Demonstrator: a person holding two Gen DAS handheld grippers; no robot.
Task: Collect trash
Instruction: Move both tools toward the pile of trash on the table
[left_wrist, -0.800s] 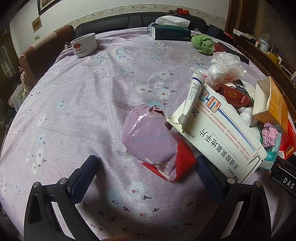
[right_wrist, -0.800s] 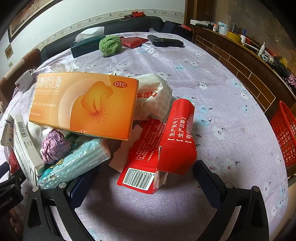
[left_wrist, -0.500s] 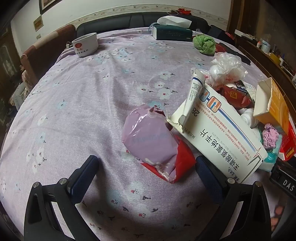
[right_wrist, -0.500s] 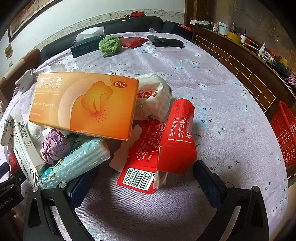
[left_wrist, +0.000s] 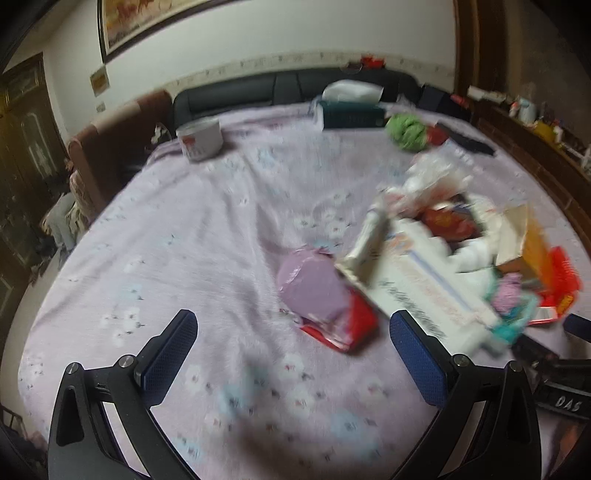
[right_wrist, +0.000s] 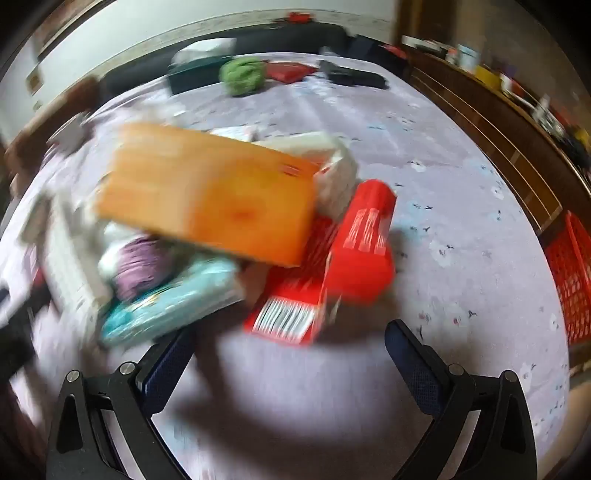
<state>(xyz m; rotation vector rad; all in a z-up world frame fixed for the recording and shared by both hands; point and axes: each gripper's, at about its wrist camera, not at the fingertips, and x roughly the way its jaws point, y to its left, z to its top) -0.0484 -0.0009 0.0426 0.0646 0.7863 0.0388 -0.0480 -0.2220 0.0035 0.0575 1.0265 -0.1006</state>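
Tablecloth (left_wrist: 207, 236) in lilac with small flowers fills both my views, spread over the whole table. On it I see the trash heaped in one pile: a white carton (left_wrist: 424, 291) lying tilted at the pile's left edge, an orange box (right_wrist: 207, 195) resting on top of the heap, and a red carton (right_wrist: 354, 251) touching the orange box's lower right corner, with a teal packet (right_wrist: 173, 299) wedged under the orange box. Just left of the white carton lies a purple pouch (left_wrist: 314, 288), touching it. Far across the table stand a dark tissue box (left_wrist: 351, 114), a white bowl (left_wrist: 201, 138) and a green cloth ball (left_wrist: 408, 131), well apart from the pile. My left gripper (left_wrist: 293, 352) hangs spread wide and holds nothing, near the purple pouch. My right gripper (right_wrist: 290, 362) is likewise spread and bare, just short of the red carton. Both views are blurred.
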